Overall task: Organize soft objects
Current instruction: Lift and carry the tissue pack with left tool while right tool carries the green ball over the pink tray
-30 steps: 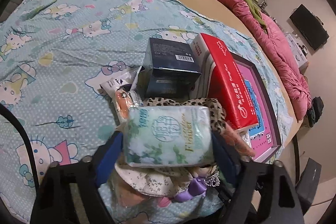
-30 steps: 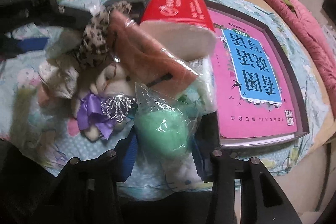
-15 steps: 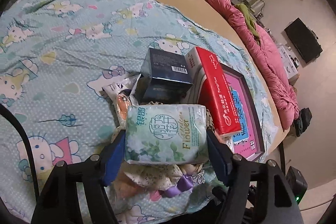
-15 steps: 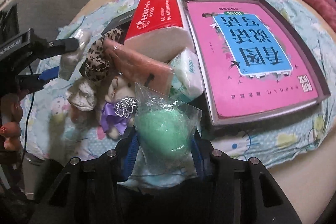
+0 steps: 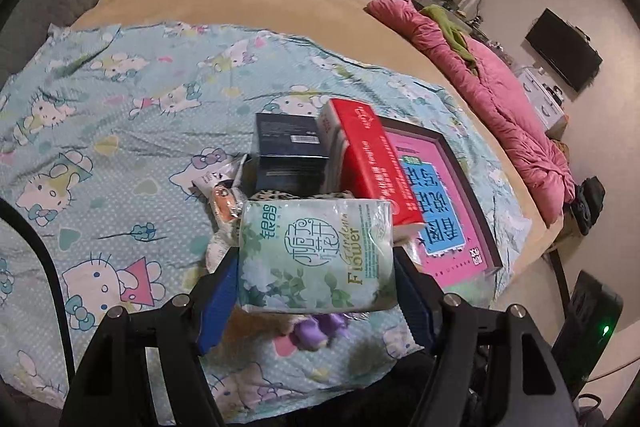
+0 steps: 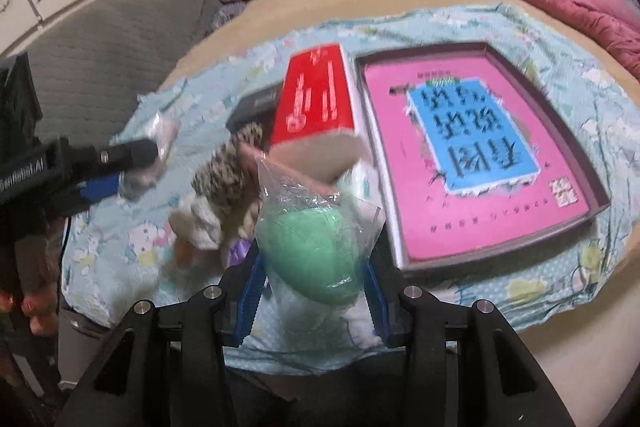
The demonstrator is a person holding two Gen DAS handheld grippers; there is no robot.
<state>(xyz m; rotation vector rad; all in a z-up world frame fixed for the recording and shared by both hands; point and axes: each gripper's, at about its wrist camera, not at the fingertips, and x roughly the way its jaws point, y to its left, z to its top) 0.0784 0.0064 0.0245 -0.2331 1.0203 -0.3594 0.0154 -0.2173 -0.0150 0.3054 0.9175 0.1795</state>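
Note:
My left gripper [image 5: 316, 263] is shut on a pale green tissue pack [image 5: 316, 255] with flower print, held above the pile on the bed. My right gripper [image 6: 314, 263] is shut on a green sponge egg in a clear bag [image 6: 316, 255], lifted over the near edge of the pile. Below lie a plush toy with a purple bow [image 5: 316, 331], a leopard-print soft item [image 6: 228, 171] and a peach pouch [image 6: 288, 171]. The left gripper also shows in the right wrist view [image 6: 132, 167], at the left.
A red tissue box [image 5: 372, 163], a dark blue box [image 5: 288, 155] and a pink boxed book [image 6: 472, 155] lie on the Hello Kitty sheet [image 5: 100, 131]. A pink quilt [image 5: 500, 75] lies at the far right. The bed edge is near the right.
Both grippers have risen and pulled back from the pile, each carrying its item. The pile below has not moved.

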